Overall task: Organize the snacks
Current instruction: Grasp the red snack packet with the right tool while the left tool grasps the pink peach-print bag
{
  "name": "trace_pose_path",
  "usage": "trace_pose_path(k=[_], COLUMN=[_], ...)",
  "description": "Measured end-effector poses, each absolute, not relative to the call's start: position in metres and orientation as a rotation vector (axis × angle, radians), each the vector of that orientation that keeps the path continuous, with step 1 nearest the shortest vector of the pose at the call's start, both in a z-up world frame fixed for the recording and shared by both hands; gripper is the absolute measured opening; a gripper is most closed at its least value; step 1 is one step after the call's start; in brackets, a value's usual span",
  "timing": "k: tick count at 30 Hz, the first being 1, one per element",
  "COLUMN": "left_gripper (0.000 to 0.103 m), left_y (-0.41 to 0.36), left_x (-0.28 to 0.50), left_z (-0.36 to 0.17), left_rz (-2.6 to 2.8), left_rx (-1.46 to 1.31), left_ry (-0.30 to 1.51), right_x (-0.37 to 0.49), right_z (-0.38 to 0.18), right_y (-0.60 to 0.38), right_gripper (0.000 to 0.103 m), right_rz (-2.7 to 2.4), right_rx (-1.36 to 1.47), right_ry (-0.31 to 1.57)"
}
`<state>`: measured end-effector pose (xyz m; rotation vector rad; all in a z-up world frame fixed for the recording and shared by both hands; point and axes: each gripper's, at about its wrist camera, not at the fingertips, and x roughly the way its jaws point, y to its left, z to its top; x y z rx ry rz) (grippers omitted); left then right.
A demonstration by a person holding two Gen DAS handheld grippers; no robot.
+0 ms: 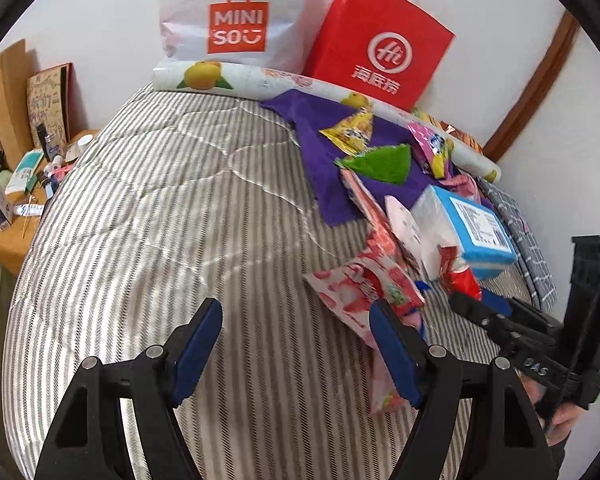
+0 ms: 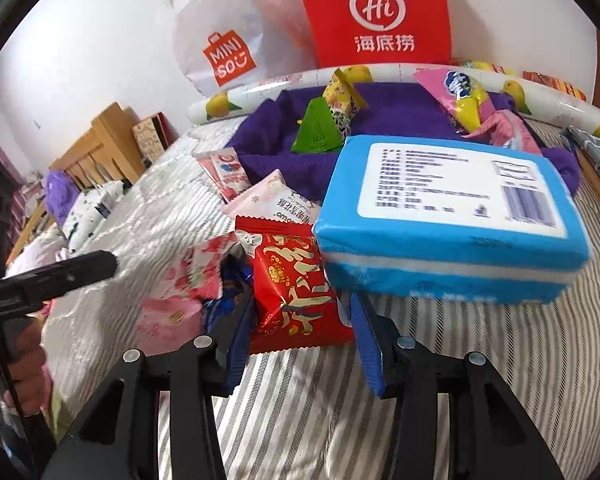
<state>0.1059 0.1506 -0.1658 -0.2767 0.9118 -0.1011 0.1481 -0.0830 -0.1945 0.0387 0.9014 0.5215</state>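
Observation:
Snack packets lie heaped on a striped bed cover (image 1: 160,208), partly on a purple cloth (image 1: 328,140). My right gripper (image 2: 300,304) is shut on a red snack packet (image 2: 296,276), its blue pads touching both side edges; in the left wrist view that gripper (image 1: 464,300) comes in from the right at the same packet (image 1: 462,276). My left gripper (image 1: 296,312) is open over bare bedding, its right finger lying across a pink strawberry packet (image 1: 356,284). A blue tissue pack (image 2: 440,216) rests just behind the red packet.
Green (image 1: 380,162) and yellow (image 1: 352,130) triangular packets sit on the cloth. A white MINISO bag (image 1: 236,20) and a red paper bag (image 1: 380,44) lean on the wall behind a fruit-print roll (image 1: 228,76). A cluttered wooden bedside table (image 1: 4,236) stands left.

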Motion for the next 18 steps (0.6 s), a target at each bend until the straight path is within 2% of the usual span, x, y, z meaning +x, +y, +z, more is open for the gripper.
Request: trace_pose_path(k=[1,2,12,17,18], left_gripper=[0.074,0.074,0.074,0.072,0.069], left_y=[0.146,0.142,0.090,0.069,0.065], left_x=[0.105,0.104,0.100,0.103,0.103], left_z=[-0.165,-0.166,-0.185,-0.192,-0.193], left_rz=[-0.104,-0.106,-0.164,-0.126,-0.108], left_rx=[-0.268,-0.260,-0.211,-0.136,-0.108], left_ry=[0.915,0.919,0.995,0.993,0.989], right_x=[0.145,0.139,0.085,0.077,0.076], right_z=[-0.192,-0.188,-0.168,-0.176,-0.178], right_y=[-0.086,-0.092,-0.150,-0.175,-0.178], right_gripper=[0.032,0.029,0.026,0.025,0.026], right_rz=[0.527,0.521,0.435,0.404,0.401], right_rx=[0.041,0.041,-0.024,-0.030,-0.034], right_ry=[0.895,0.895,0.830,0.859,0.863])
